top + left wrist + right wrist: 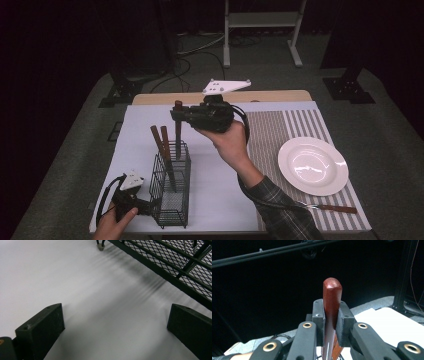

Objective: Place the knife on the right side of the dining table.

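Open table point(220, 200) lies between wire basket point(171, 187) and plate point(312, 165). Two upright wooden handles point(159, 142) obstruct the basket mouth. A fork point(332, 207) lies along the near edge beside the plate.

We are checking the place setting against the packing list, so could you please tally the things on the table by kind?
Wooden-handled utensils: 4 (two standing in the wire caddy, one in the right gripper above it, one lying near the plate)
Wire caddy: 1
White plate: 1
Striped placemat: 1
Total: 7
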A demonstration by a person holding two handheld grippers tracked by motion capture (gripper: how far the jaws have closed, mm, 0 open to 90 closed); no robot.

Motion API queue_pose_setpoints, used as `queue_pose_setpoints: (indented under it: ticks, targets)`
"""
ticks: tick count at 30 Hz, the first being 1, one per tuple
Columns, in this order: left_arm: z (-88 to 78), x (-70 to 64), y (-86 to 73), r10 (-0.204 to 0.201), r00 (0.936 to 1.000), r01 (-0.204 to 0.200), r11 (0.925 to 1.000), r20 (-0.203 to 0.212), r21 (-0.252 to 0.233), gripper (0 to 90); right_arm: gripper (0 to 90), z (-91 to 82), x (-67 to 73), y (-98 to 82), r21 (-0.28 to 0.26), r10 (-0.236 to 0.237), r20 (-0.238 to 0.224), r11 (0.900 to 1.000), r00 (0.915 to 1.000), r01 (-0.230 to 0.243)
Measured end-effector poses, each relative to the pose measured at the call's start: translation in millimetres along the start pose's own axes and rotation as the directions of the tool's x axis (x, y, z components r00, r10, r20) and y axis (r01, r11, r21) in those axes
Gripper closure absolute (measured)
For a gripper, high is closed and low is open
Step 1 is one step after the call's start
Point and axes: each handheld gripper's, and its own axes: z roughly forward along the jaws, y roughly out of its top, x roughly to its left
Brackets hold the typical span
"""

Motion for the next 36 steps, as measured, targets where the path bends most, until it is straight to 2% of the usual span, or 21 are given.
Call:
queue_pose_setpoints:
  ticks: [8, 19, 30, 36]
  targets:
    - [0.2, 0.0, -0.1, 0.001, 1.0, -0.001, 1.0, -0.001, -0.002, 0.0, 79.6, -18.1, -0.6, 13.3, -0.033, -0.007, 0.03, 0.999, 0.9995, 0.008]
    - [0.2, 0.0, -0.1, 0.0, 1.0, 0.0, 1.0, -0.001, -0.002, 0.0, 79.7, -45.1, -6.5, 19.1, -0.063, -0.01, 0.081, 0.998, 0.9967, 0.015]
    - [0.1, 0.0, -0.1, 0.001, 1.0, -0.001, 1.0, -0.002, -0.002, 0.0, 79.7, -68.2, -20.6, 6.4, -0.053, 0.003, 0.149, 0.999, 0.9889, 0.005]
    - [0.2, -0.1, -0.1, -0.001, 1.0, 0.001, 1.0, -0.002, -0.003, 0.0, 79.6, -82.0, -32.8, -7.6, -0.041, 0.018, 0.2, 0.999, 0.9797, -0.01]
